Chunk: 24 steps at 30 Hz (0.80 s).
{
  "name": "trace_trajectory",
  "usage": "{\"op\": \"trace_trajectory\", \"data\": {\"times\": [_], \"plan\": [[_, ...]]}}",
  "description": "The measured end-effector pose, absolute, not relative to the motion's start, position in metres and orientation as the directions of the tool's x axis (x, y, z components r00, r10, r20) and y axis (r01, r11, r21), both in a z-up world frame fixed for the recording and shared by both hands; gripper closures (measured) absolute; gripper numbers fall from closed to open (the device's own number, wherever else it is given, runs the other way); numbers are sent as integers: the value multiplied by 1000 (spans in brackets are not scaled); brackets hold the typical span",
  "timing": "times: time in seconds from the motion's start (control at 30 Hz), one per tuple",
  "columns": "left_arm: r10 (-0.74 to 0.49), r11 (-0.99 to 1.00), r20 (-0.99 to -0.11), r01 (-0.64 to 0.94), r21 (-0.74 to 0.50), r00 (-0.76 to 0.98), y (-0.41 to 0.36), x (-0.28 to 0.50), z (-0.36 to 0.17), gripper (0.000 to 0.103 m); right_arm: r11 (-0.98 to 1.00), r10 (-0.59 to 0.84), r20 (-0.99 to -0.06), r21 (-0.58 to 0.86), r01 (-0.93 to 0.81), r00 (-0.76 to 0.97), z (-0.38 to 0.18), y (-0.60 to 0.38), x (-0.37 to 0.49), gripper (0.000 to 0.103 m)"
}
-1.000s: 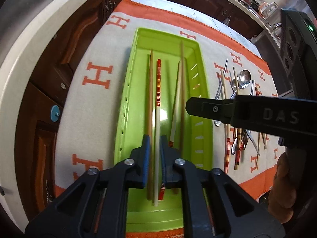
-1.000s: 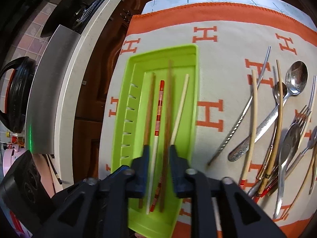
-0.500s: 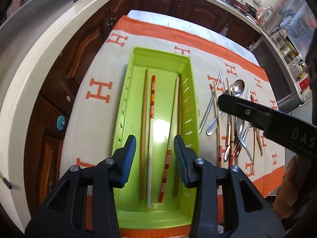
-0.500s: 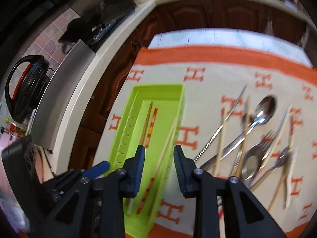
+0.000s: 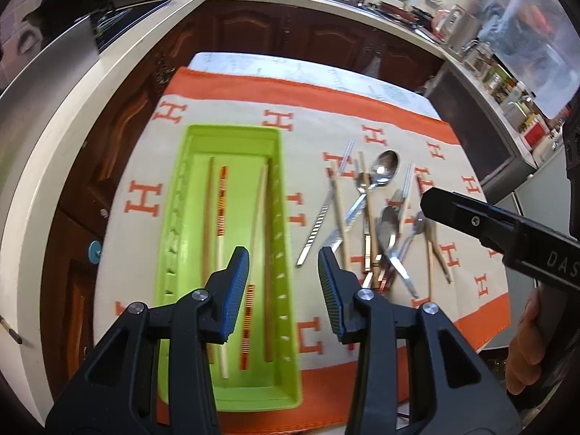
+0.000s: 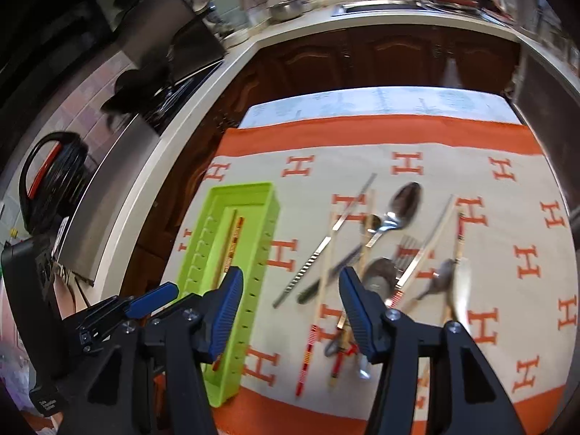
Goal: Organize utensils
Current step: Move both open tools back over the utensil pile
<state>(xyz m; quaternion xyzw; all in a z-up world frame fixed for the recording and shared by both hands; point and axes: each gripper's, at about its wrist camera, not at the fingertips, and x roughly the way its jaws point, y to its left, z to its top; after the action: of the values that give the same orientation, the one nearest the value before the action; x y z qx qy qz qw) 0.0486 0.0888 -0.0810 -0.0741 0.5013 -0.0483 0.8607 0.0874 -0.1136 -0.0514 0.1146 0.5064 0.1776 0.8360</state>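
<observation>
Between placements, by the look of it: both grippers are up off the desk, empty, and no utensil is in hand. Left gripper (image 5: 283, 282) hangs above the near end of the green tray (image 5: 181, 239), fingers spread wide, nothing between them. Right gripper (image 6: 288, 310) is likewise wide open and empty, sitting above the gap between tray and the loose utensil pile (image 6: 380, 253). Tray lies lengthwise on the left part of the orange-and-cream cloth (image 5: 224, 112) and holds four chopsticks (image 5: 221, 199) laid roughly parallel along its length: two plain wooden, two with red-striped bands. The pile sits well apart to the right of the tray: spoons, a fork, metal and striped chopsticks, crossed over one another at odd angles. Likely next step is fetching another chopstick from that heap. That calls for picking a piece lying on top or at the edge, such as the striped chopstick (image 6: 308, 355) at the near-left fringe, and pinching it mid-shaft so neighbours stay put. Thin, slick, low-lying stock; easy to miss or drag.
</observation>
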Motion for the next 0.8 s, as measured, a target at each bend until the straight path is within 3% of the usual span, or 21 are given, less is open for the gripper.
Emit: {"op": "trace_trajectory", "data": {"times": [0.17,0.5,0.8], "plan": [[-198,978,-838,53,-199,509,60,48,-77,67,915,399,-781,374,-151,481,-47,-143,76,48],[-217,976,-841,95,-196,496,17,57,-109,67,972,237,-732,175,-159,639,-59,-165,55,48],[-187,982,-905,60,-178,382,3,79,-162,68,961,275,-768,208,-181,579,-105,-176,60,52]]}}
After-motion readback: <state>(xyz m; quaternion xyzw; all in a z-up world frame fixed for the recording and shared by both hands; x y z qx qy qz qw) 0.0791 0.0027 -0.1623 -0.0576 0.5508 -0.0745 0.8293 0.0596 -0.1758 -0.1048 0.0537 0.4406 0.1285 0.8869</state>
